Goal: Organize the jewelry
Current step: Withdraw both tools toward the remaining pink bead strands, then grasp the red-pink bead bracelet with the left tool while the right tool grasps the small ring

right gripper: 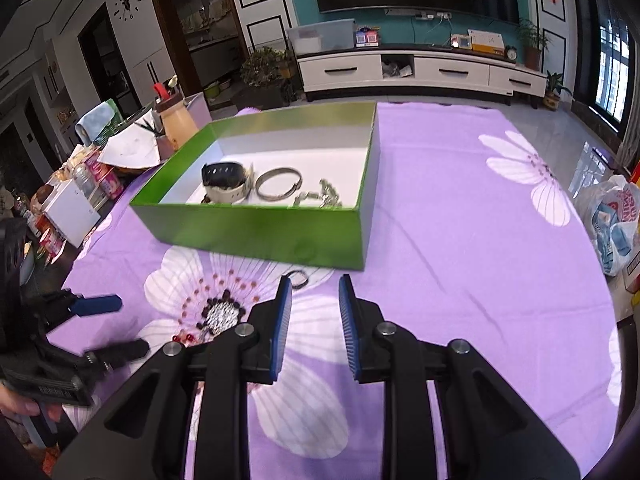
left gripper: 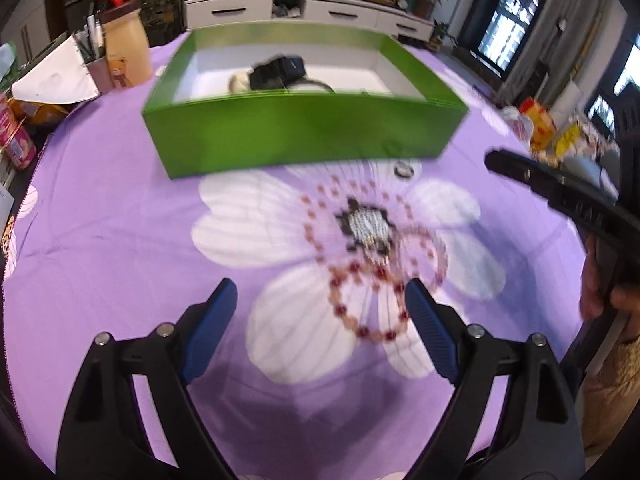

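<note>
While both my tongs hang over the purple flowered cloth [right gripper: 460,208], neither has anything between its pads. My left gripper [left gripper: 320,300] is spread wide, blue pads far apart, nothing gripped. Just ahead of its right-hand pad lies a beaded bracelet [left gripper: 370,304], red and pale pink beads in a loop on the printed white flower [left gripper: 256,228]; the pad sits close beside the loop's edge, contact can't be judged because of motion blur. A second, fainter bead loop [left gripper: 424,256] overlaps it toward the right, blurred.

My right gripper [right gripper: 312,292] is parted only a moderate gap, pads roughly parallel, empty, hovering above the cloth. Right past its left pad tip a small dark ring [right gripper: 299,279] lies flat on the cloth, just beside the near wall of the green box [right gripper: 256,232]. Same ring shows in the left wrist view near the box's front right corner.

Further out, the green box stands open on the cloth, white inside. In it: a black watch [right gripper: 222,174] resting on a cream band [right gripper: 228,194], a metal bangle [right gripper: 278,184] just right of them, and a silver chain [right gripper: 324,196] in a heap near the right wall.

Beyond the cloth's left edge, a cream bottle [right gripper: 178,120] and snack packets [right gripper: 100,180]; on the right, a plastic bag [right gripper: 616,216]. A white TV cabinet [right gripper: 420,72] sits at the back.
</note>
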Action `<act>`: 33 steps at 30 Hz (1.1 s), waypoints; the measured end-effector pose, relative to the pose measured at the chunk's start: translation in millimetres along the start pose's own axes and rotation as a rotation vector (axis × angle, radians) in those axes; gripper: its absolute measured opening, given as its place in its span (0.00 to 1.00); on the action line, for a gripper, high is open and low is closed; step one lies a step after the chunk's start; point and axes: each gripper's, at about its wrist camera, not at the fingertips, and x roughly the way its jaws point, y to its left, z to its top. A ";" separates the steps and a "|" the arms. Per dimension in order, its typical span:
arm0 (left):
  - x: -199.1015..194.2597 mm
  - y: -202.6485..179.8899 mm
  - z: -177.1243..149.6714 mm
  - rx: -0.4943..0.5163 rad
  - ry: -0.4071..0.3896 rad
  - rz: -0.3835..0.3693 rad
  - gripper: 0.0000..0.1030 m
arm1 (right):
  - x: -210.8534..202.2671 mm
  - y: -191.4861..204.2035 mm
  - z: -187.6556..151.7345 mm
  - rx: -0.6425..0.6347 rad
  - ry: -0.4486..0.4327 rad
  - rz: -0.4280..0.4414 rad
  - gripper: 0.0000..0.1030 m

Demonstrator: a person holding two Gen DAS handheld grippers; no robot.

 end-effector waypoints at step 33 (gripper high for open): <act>-6.8 24.3 46.9 -0.031 -0.176 0.015 0.07 | 55.7 16.0 0.5 -0.017 0.098 0.018 0.24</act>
